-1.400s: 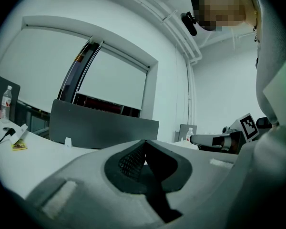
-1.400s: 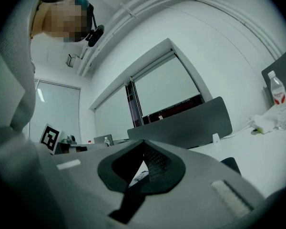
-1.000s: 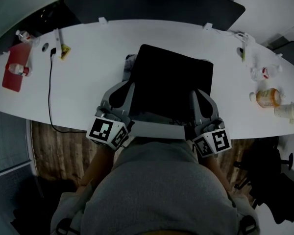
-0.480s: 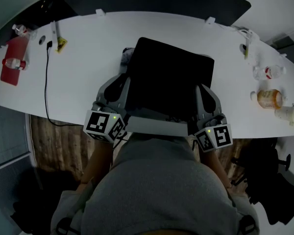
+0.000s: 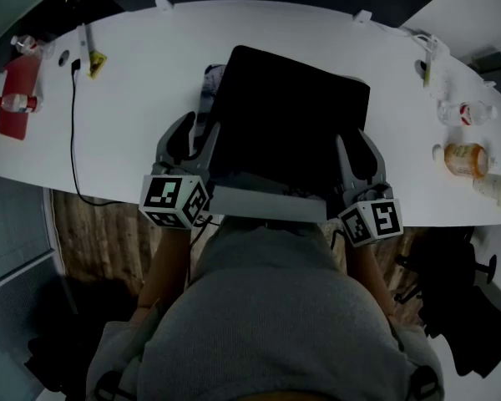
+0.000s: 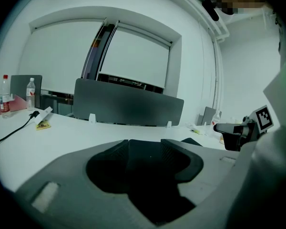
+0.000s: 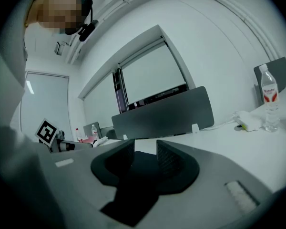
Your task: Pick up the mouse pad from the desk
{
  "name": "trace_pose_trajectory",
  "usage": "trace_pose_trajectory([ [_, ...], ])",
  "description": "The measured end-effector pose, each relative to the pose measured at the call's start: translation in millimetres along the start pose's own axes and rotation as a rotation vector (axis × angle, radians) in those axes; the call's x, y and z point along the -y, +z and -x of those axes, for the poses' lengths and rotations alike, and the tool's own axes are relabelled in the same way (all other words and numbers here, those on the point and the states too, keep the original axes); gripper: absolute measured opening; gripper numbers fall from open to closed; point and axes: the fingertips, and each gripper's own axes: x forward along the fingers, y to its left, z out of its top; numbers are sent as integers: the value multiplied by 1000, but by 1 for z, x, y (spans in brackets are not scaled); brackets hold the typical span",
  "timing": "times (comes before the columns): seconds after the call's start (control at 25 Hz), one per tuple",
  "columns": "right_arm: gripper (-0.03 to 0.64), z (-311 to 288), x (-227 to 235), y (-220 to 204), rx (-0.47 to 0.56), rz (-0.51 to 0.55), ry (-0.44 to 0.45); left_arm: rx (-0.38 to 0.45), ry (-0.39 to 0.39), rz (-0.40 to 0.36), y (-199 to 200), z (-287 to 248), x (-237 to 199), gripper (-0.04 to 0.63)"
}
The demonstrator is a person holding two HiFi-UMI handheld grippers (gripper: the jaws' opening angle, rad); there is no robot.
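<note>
Lying on the bench (image 5: 134,98), the mouse pad (image 5: 288,124) sits loose between the parted fingers of the left gripper (image 6: 145,147) and right gripper (image 7: 145,154), which have just been opening, so lifting looks undone.

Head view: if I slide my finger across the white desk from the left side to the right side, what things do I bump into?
red flat thing → black cable → black mouse pad → orange bottle
</note>
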Motion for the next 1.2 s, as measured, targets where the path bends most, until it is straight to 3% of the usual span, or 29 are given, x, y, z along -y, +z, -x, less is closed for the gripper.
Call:
trace_pose_trajectory([
  [0.6,273,10,51,-43,-156,21,-160,-126,60,13,-43,-9,-23,279],
  [1.2,322,12,87,-90,-367,-12,-218,-288,58,36,-80,-17,-32,308],
])
